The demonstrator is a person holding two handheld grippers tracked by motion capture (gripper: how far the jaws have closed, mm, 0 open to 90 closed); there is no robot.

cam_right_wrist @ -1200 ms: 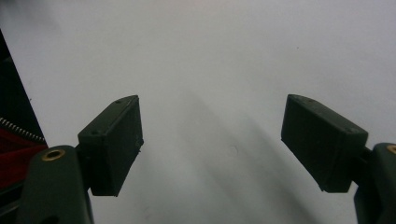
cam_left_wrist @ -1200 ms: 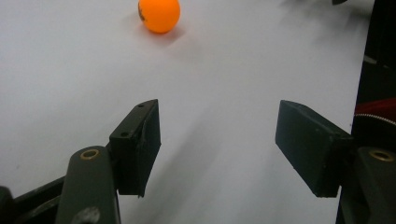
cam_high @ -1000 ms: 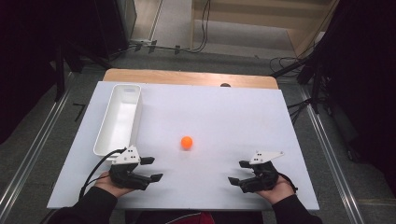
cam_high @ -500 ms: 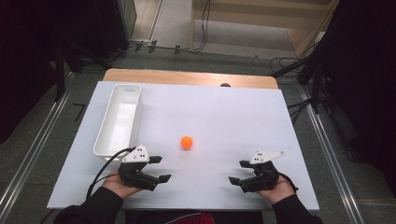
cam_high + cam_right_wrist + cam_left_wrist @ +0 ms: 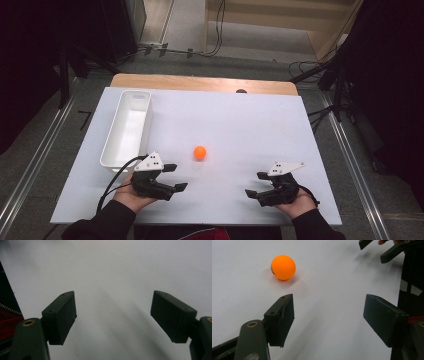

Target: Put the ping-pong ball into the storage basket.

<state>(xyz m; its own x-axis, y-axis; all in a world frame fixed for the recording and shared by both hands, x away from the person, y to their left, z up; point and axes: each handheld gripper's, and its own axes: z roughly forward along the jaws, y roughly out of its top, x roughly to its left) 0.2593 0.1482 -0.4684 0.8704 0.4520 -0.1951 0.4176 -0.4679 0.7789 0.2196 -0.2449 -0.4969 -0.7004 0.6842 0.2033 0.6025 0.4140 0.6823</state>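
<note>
Resting on the bare white table (image 5: 240,115), the orange ball (image 5: 200,152) sits near the middle, a little toward your side, touched by nothing. Your left tongs (image 5: 176,177) lie just short of it, at its near left, pointing across the table toward your right hand; the jaws have just been opening and now stand released, nothing between them. In the left gripper view the ball (image 5: 283,267) lies beyond the tip of the jaw on that view's left, clear of both pads. Your right tongs (image 5: 256,184) rest well apart from the ball at the near right, jaws spread, only table surface between them. White tray (image 5: 142,120): along the left side, beyond your left hand.
</note>
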